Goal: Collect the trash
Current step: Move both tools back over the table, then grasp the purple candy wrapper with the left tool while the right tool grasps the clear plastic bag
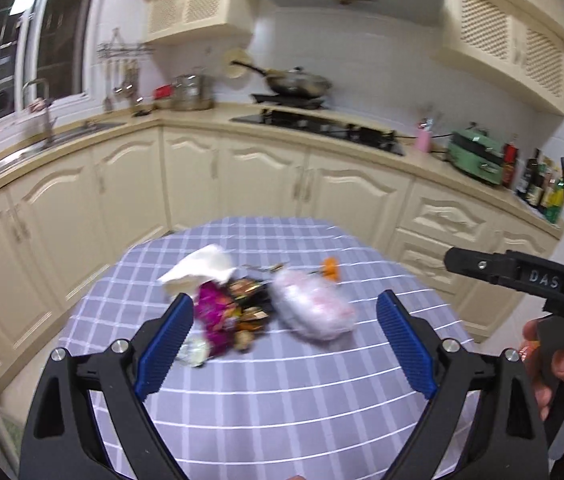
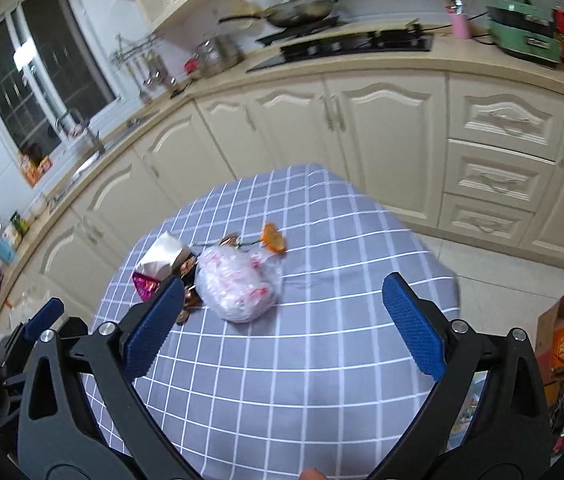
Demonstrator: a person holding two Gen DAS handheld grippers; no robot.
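Bench (image 2: 322, 360): checked cloth, kitchen behind.
Trash: plastic bag (image 2: 238, 286), wrappers (image 1: 238, 312) at 11 o'clock.
Left gripper (image 1: 282, 356), right gripper (image 2: 282, 328): fingers spread, empty.
Risk: thin bag likely slips; loose wrappers scatter.

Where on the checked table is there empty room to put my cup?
The tablecloth is bare along its near edge and right of the plastic bag. It is crowded on the left, around the tissue and wrappers.
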